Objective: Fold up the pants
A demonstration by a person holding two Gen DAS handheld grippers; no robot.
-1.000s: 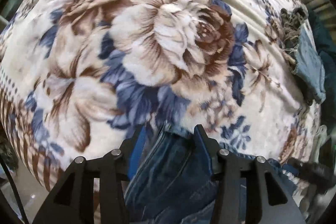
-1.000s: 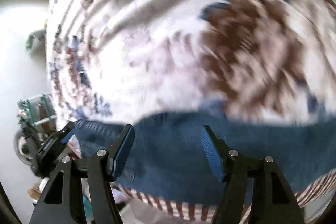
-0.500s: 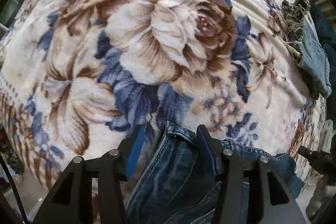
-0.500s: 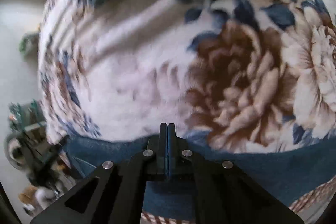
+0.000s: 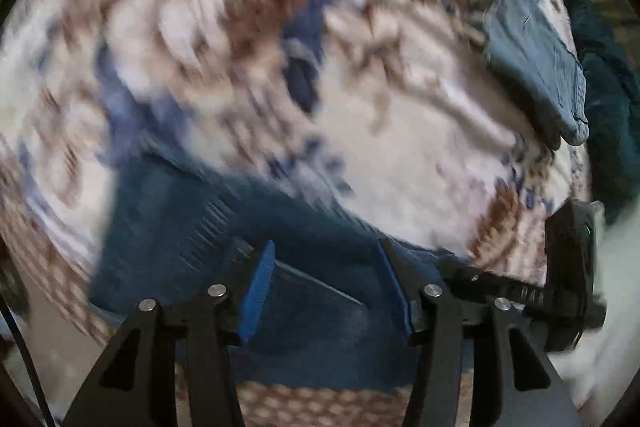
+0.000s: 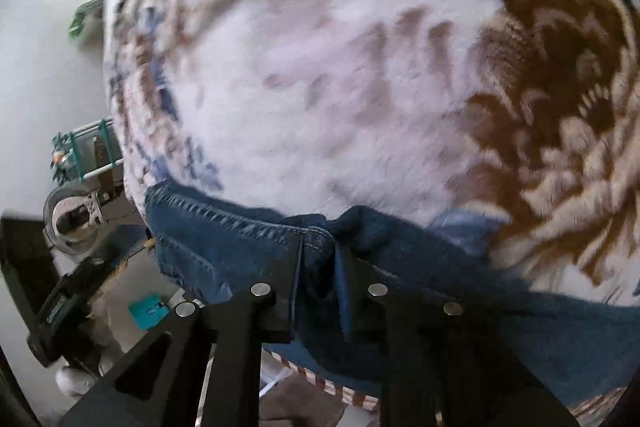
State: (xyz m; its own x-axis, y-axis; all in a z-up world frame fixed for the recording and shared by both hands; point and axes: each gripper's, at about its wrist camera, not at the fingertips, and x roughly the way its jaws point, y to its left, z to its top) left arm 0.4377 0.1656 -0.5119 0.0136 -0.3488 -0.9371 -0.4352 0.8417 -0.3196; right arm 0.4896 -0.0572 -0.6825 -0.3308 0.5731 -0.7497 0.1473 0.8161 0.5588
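Dark blue jeans (image 5: 192, 227) lie along the near edge of a floral blanket (image 5: 400, 155). The left view is motion-blurred. My left gripper (image 5: 326, 243) hangs over the jeans with its blue pads (image 5: 258, 291) well apart and not pressing on the denim. In the right wrist view my right gripper (image 6: 318, 245) pinches a stitched edge of the jeans (image 6: 224, 239). Denim fills the narrow gap, and its jaws are opening slightly. The right gripper's black body (image 5: 568, 259) shows at the right of the left view.
A folded light-blue denim piece (image 5: 532, 59) lies at the blanket's far right, with a dark teal garment (image 5: 608, 87) beyond it. Left of the bed (image 6: 320, 67) is pale floor with a teal rack (image 6: 80, 147), a tape roll (image 6: 68, 211) and a teal box (image 6: 148, 311).
My right gripper went from wide open to closed, and now has the jeans' stitched edge between its pads. The left view swung fast: denim once bunched between its pads now lies spread below.
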